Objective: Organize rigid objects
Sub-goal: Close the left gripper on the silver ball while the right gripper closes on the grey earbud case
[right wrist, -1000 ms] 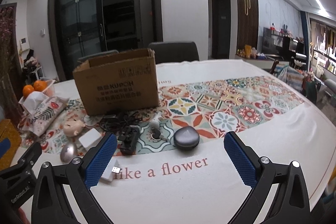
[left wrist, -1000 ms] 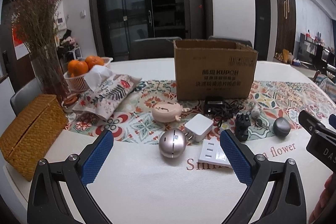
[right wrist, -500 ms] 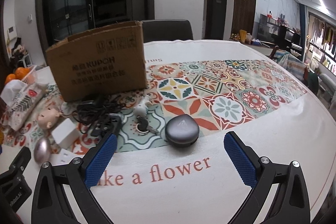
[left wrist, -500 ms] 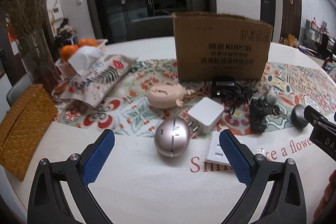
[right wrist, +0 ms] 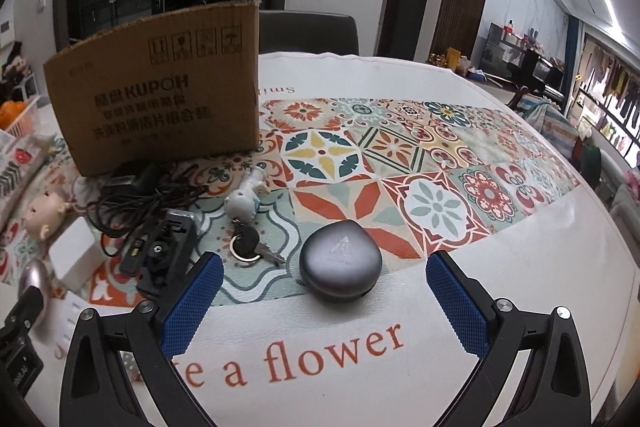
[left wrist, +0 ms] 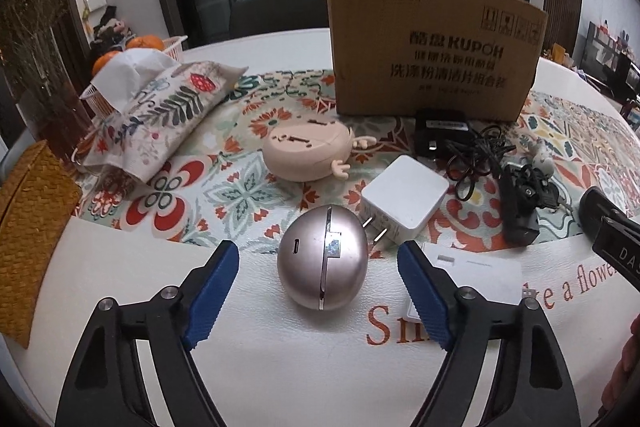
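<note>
A silver egg-shaped gadget (left wrist: 324, 263) lies on the white table between the fingers of my left gripper (left wrist: 316, 255). The jaws are closing on either side of it, with a gap still showing at each blue pad. My right gripper (right wrist: 324, 263) stands wide open just short of a dark grey teardrop case (right wrist: 340, 267). Behind these lie a white plug charger (left wrist: 404, 191), a pink doll-head toy (left wrist: 308, 155), a black adapter with cable (left wrist: 440, 135), a black clamp-like part (left wrist: 520, 199), a flat white panel (left wrist: 480, 267) and a key (right wrist: 248, 247). A cardboard box (left wrist: 432, 47) stands at the back.
A patterned tissue pouch (left wrist: 160, 107), a wicker box (left wrist: 32, 227) and a basket of oranges (left wrist: 140, 45) sit at the left. The right gripper's body (left wrist: 612, 243) shows at the left wrist view's right edge. The patterned runner (right wrist: 432, 163) stretches right of the box.
Both grippers have come down and forward toward the table. The left jaws have narrowed around the silver egg. The right jaws stay wide, now close to the grey case.
</note>
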### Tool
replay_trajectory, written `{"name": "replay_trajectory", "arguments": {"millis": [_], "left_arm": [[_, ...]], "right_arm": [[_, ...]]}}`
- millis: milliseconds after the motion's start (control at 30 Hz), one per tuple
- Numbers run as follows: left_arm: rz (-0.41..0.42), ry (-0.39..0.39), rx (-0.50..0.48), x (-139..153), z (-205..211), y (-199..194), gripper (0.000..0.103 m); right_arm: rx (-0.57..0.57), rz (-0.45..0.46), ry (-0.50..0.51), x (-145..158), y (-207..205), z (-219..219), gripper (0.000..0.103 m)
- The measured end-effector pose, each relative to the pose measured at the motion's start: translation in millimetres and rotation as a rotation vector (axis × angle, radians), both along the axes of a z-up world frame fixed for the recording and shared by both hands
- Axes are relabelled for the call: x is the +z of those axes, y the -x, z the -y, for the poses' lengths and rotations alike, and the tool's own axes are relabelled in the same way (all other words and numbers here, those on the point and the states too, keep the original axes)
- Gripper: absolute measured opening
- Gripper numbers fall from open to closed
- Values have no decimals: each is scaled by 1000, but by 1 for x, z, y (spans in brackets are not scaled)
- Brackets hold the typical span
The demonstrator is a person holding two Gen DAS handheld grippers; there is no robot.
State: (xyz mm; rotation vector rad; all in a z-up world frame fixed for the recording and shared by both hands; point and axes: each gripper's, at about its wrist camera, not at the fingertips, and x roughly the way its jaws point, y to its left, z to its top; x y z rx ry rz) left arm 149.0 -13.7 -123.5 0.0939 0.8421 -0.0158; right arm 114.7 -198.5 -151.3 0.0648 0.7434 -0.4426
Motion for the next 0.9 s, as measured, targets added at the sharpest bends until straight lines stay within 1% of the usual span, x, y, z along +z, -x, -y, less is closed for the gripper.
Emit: {"name": "replay_trajectory", "arguments": {"millis": [67,133,200,367,500,600,667,767,867,900], "left_arm": [[-7,-3,-2,-3,0,-2,79],[-27,18,-9,-8,-1,-7,76],[-32,22,-11,-11,-1,-9,76],[-37,-1,-21,-15,1,-11,72],[-44,7,-33,-18,2,-14,69],[-43,-6,-40,-20,5,-14,64],[-36,-17,-40,-20,6,-14,63],[-34,-23,-44,-20,8,-14,60],[-32,-30,-54,-20,10,-14,55],[-31,-33,-59,-20,11,-13,51]], "right_arm": [[-15,-12,13,-3,-3,0,102],[-25,-26,26,-6,-6,1,102],[-35,-36,36,-8,-9,1,102],[-51,-56,42,-15,-17,4,102],[-49,-72,49,-19,-22,6,101],[-53,-80,63,-20,-24,8,100],[-62,-80,69,-21,-26,11,99],[-57,-92,60,-24,-28,13,95],[-50,-98,43,-28,-28,14,84],[-45,-106,32,-30,-29,15,79]]}}
